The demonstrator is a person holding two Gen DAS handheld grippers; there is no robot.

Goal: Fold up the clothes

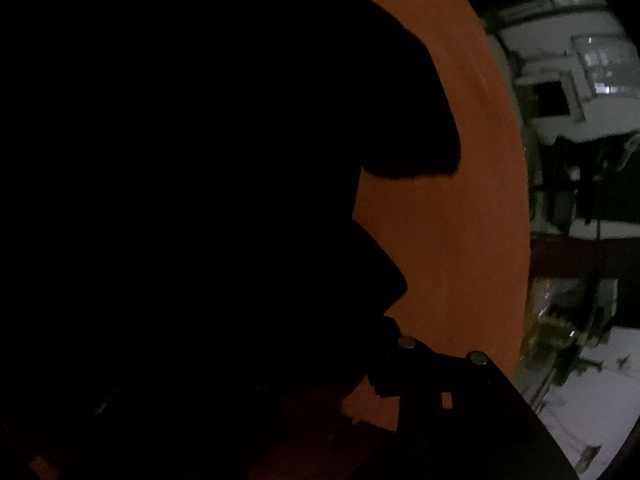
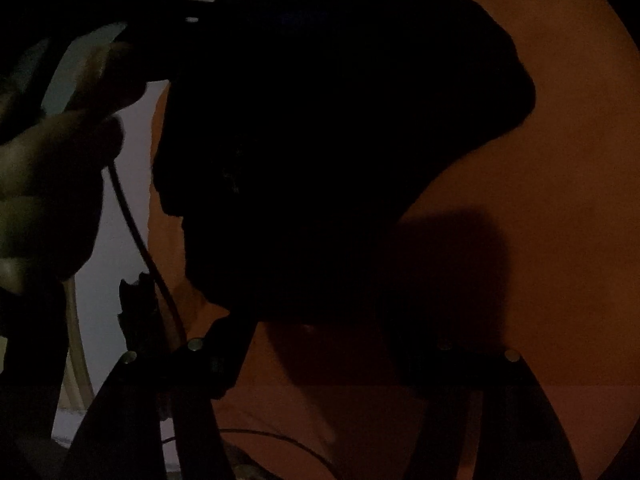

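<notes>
A black garment (image 1: 200, 160) lies bunched on the round orange table (image 1: 460, 200) and fills most of the left wrist view. Only one finger (image 1: 436, 364) of my left gripper shows, at the garment's lower edge; the other is lost in the dark cloth, so its state is hidden. In the right wrist view the same garment (image 2: 340, 140) sits on the table (image 2: 560, 200). My right gripper (image 2: 332, 344) is open just before its near edge. The left finger (image 2: 216, 352) is close to the cloth's hem, and bare table shows between the two fingers.
A person's hand (image 2: 48, 168) with a thin cable (image 2: 136, 232) is at the left of the right wrist view, over pale floor (image 2: 112, 280). Past the table's right rim in the left wrist view lie dim room furniture (image 1: 580, 120) and floor (image 1: 592, 380).
</notes>
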